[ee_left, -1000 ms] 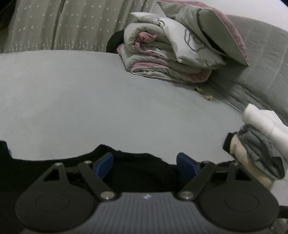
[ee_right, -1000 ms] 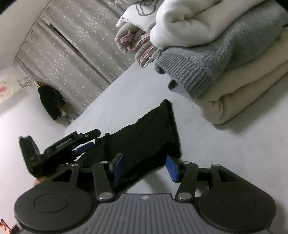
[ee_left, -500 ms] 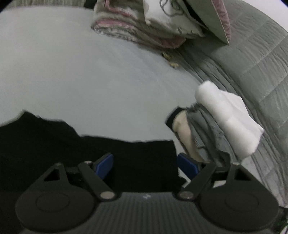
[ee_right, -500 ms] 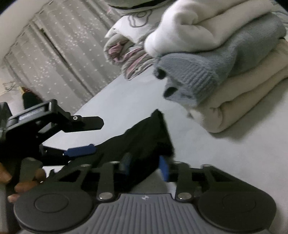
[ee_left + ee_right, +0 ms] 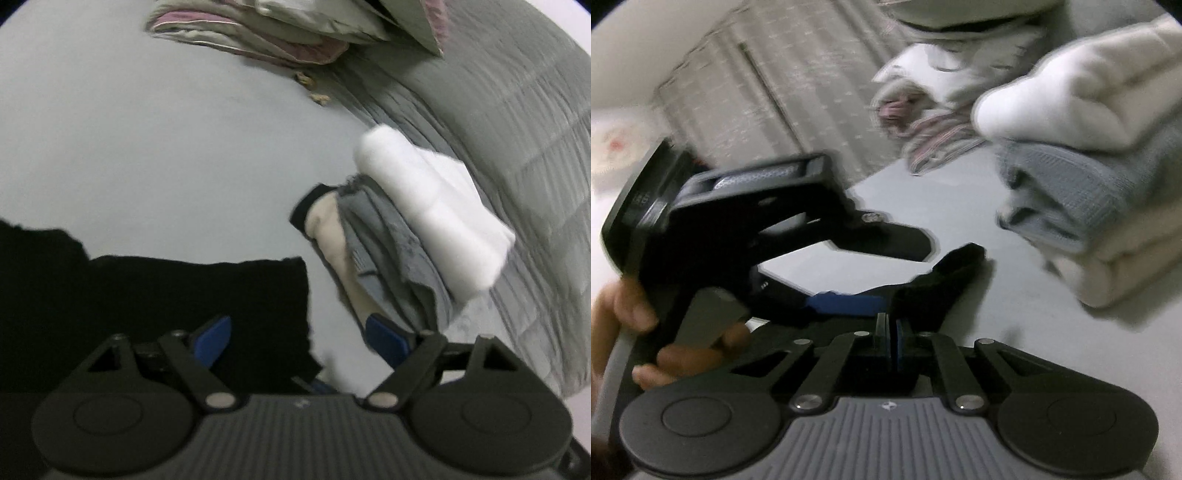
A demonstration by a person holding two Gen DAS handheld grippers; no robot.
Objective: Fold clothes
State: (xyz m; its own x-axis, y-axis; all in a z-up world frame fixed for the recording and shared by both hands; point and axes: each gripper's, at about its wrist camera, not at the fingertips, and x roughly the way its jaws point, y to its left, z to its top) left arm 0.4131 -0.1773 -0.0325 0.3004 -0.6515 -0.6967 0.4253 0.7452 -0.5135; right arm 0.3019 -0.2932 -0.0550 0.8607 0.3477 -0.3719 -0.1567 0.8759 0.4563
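Note:
A black garment (image 5: 155,306) lies flat on the grey bed sheet (image 5: 166,147), its right corner reaching between the fingers of my left gripper (image 5: 299,339). That gripper stands open above the cloth, its blue pads (image 5: 214,339) wide apart. In the right wrist view my right gripper (image 5: 891,338) is shut on the near edge of the black garment (image 5: 934,284), whose corner lifts off the sheet ahead of the pads. The left gripper (image 5: 908,275), held by a hand (image 5: 624,314), hovers open just over the same corner.
A stack of folded clothes (image 5: 417,236), white over grey over cream, sits to the right of the garment (image 5: 1089,177). Rolled bedding and a pillow (image 5: 280,33) lie at the far side. A quilted grey cover (image 5: 517,122) runs along the right. Curtains (image 5: 768,96) hang behind.
My right gripper's jaws closed on the garment's edge. The left gripper tipped downward and swung right over the garment's corner, closer to the right gripper, bringing the folded stack more into its view.

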